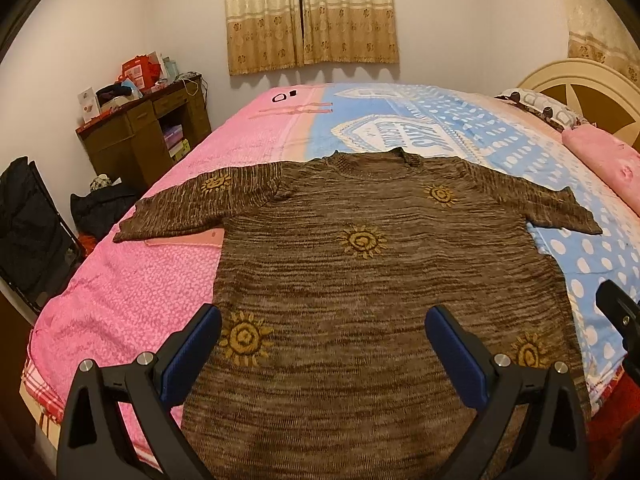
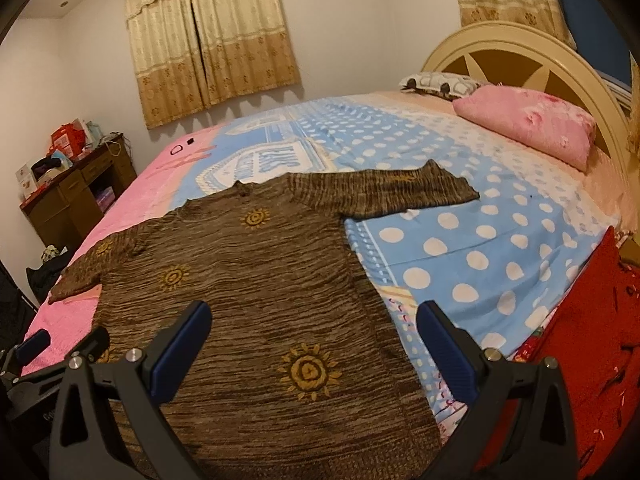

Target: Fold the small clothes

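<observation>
The brown shirt (image 1: 360, 272) lies flat, sleeves spread, on the bed (image 1: 132, 304). Only the right wrist view shows the red cloth (image 2: 588, 344) right of the shirt. Left gripper (image 1: 323, 354) and right gripper (image 2: 314, 350) hover over its hem, jaws apart, holding nothing; bare bedspread flanks the shirt.

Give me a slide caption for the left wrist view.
Open left claw hovers above the hem of a brown sweater spread flat, sleeves out, on a pink and blue bed.
</observation>
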### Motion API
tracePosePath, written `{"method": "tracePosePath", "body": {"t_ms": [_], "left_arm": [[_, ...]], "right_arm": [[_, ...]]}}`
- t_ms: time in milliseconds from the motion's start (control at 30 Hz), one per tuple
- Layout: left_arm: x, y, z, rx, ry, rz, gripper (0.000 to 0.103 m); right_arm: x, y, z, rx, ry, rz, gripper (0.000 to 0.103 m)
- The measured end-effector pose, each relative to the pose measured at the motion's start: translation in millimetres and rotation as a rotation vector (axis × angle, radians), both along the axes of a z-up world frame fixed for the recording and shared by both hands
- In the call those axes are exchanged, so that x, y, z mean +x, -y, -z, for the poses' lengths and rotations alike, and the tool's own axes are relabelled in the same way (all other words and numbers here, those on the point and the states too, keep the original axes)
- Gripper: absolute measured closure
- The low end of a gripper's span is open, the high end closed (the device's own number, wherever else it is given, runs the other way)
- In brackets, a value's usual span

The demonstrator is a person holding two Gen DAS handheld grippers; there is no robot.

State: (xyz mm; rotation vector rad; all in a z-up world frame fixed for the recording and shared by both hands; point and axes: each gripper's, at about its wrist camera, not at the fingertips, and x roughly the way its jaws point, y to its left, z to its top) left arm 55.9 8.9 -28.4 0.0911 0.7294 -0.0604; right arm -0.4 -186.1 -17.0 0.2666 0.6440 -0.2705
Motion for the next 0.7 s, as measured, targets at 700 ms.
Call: {"method": "tracePosePath", "body": {"t_ms": [700], "left_arm": [[81,11,13,-0.021,-0.076,0.045,0.001]], "right_arm": [[59,59,16,0.034,-0.060,0.081,0.000]]}}
